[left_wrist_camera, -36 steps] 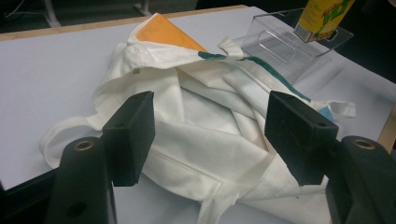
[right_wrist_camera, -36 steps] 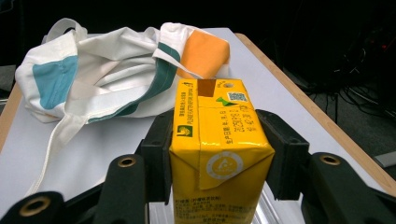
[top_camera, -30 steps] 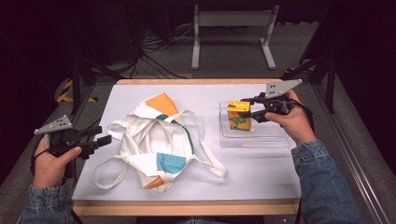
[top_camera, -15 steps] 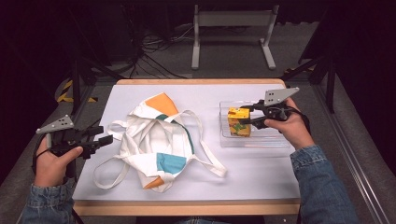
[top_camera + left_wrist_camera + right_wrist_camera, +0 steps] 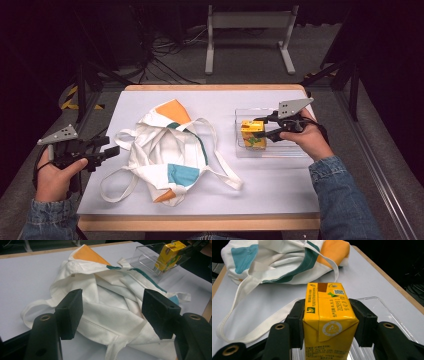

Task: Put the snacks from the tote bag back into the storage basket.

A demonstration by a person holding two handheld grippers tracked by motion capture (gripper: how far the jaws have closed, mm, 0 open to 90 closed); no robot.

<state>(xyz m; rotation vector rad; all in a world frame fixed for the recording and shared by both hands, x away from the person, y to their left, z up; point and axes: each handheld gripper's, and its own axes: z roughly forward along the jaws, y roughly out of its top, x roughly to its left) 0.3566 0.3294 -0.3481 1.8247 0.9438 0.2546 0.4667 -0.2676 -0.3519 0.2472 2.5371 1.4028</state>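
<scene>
White tabletop [image 5: 150,100] with a wooden edge, dark floor and cables behind it. On its right side stands a clear tray [image 5: 295,150], and over the tray's left end is the yellow carton [image 5: 251,134], pinched at both sides by the right gripper [image 5: 261,127], whose jaws are closed flat against it. In the right gripper view the carton [image 5: 329,322] sits upright between the jaws, above the tray's rim; whether its base touches the tray floor is hard to tell.

Left of the tray lies a crumpled white tote [image 5: 167,150] with orange and teal patches, its straps trailing toward the tray. The left gripper [image 5: 107,152] hovers at the table's left edge, jaws wide apart and empty, aimed at the tote [image 5: 105,307].

Judging from this, the carton is gripped but not yet bagged; opening the tote and putting the carton in seem to remain. The tote's mouth is lost in folds, and the carton's lower part is cut off by the right gripper view's edge.
</scene>
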